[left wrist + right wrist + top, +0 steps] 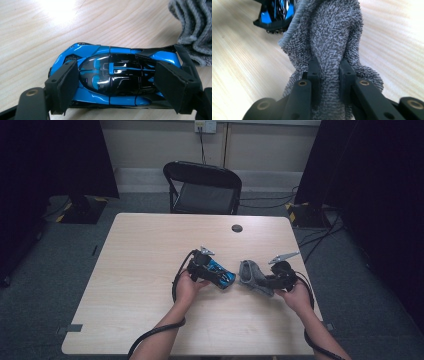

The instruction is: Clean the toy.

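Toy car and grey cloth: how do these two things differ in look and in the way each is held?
The toy car is hard, glossy, blue and black; the grey cloth is soft and fuzzy. The left gripper clamps the car end to end, jaws wide apart; the right gripper pinches a bunched fold of cloth, jaws close together. Both are at the wooden table.

Toy car (221, 274) on the table (140, 265), cloth (248, 272) just right of it.

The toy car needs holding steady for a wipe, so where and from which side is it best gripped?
Grip the toy car from above, across nose and tail, as the left gripper does. Its low roof stays bare for the grey cloth in the right gripper.
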A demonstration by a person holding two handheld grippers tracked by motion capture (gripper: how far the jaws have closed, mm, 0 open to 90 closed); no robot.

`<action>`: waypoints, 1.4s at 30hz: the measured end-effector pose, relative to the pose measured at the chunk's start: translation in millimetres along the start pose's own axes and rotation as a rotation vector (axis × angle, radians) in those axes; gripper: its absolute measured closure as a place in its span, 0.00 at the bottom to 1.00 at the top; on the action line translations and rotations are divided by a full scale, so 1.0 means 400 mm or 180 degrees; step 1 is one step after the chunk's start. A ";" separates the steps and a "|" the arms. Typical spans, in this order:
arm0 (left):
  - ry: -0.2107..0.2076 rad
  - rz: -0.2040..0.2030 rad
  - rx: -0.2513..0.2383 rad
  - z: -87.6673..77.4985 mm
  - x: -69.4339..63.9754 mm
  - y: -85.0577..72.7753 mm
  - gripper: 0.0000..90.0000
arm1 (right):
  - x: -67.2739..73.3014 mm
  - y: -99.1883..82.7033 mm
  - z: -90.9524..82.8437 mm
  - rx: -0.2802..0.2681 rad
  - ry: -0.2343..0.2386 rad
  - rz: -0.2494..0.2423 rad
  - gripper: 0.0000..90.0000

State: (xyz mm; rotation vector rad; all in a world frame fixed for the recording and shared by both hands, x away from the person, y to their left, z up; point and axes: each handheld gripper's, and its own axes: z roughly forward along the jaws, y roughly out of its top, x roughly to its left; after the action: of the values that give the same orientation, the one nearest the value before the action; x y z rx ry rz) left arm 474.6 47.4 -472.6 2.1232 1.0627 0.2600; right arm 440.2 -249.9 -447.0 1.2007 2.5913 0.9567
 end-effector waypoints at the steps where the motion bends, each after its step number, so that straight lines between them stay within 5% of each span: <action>1: -0.0002 0.0026 0.0027 -0.003 0.001 0.001 0.23 | 0.000 0.004 -0.002 -0.0005 -0.0006 0.0002 0.84; 13: -0.0043 0.0210 -0.0032 -0.102 0.013 -0.001 0.25 | 0.017 0.060 -0.032 -0.0112 0.0004 -0.0039 0.84; 24: 0.0035 0.0243 -0.0048 -0.217 0.058 -0.079 0.27 | 0.081 0.139 -0.032 -0.0212 0.0115 -0.0191 0.84; 31: 0.0086 0.0181 -0.0081 -0.284 0.091 -0.136 0.27 | 0.154 0.199 0.020 -0.0237 0.0287 -0.0329 0.83; 42: 0.0158 0.0058 -0.0243 -0.406 0.130 -0.211 0.27 | 0.299 0.255 0.171 -0.0101 0.0652 -0.0607 0.83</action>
State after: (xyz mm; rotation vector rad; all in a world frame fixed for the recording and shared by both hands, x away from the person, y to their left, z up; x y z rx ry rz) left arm 379.9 204.7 -422.9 2.0686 1.0457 0.3582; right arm 449.9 -80.3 -423.5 0.8691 2.7715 1.1275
